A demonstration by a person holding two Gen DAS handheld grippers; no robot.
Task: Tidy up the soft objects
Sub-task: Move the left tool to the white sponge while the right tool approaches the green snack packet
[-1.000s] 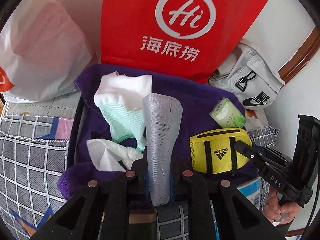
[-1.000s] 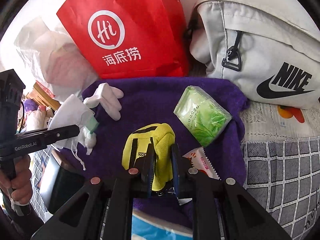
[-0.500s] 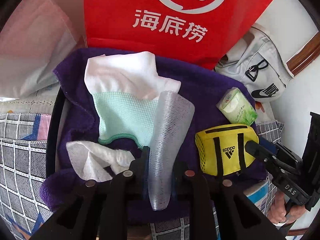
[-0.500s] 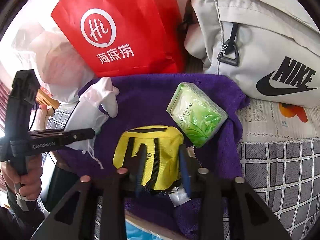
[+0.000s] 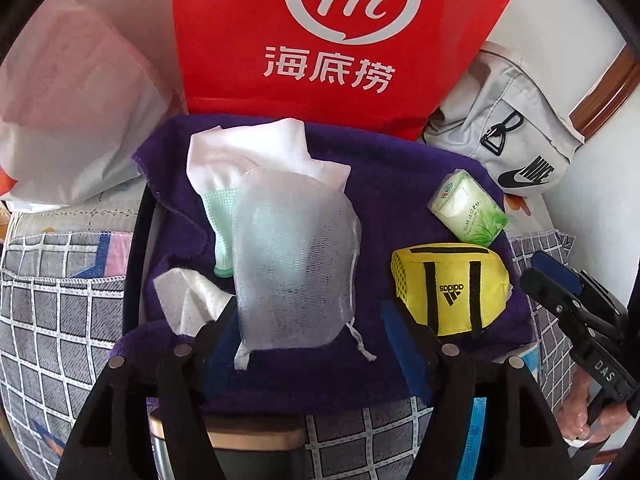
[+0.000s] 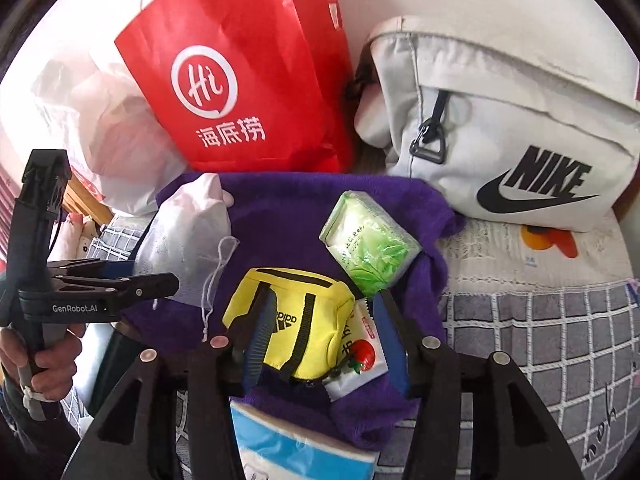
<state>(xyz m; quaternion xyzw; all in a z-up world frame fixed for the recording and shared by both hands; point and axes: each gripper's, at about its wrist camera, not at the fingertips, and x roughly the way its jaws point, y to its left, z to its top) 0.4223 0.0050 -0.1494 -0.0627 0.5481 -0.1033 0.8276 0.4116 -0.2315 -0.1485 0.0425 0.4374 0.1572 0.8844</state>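
Grey checked bedding (image 6: pixel 540 344) carries one purple terry towel (image 5: pixel 400 184), spread flat, with one red paper carrier bag (image 5: pixel 340 40) printed with a white "Hi" roundel standing at its far edge. One white plastic bag (image 5: pixel 68 112) slumps beyond the towel's far left corner; one pale grey fabric Nike bag (image 6: pixel 500 128) lies beyond its far right corner.

On the towel I count six soft things. One white translucent mesh drawstring pouch (image 5: pixel 296 264) lies toward the near left, overlapping one white and mint knitted glove (image 5: pixel 240 168). One crumpled white tissue (image 5: pixel 188 300) sits at the left edge. One green and white pack of tissues (image 5: pixel 468 212) lies near the right edge. One small yellow Adidas pouch (image 6: pixel 296 320) with black straps sits at the near right, touching one white sachet (image 6: pixel 356 360) printed with a tomato.

My left gripper (image 5: pixel 312 332) hangs over the near edge, its jaws opening and already wide; the mesh pouch lies between them, and neither blue pad (image 5: pixel 396 336) presses it. My right gripper (image 6: pixel 324 332) has its jaws opening too, straddling the yellow pouch and the sachet; the pads stand apart from both. One hand (image 6: pixel 44 364) shows on the left gripper's handle.
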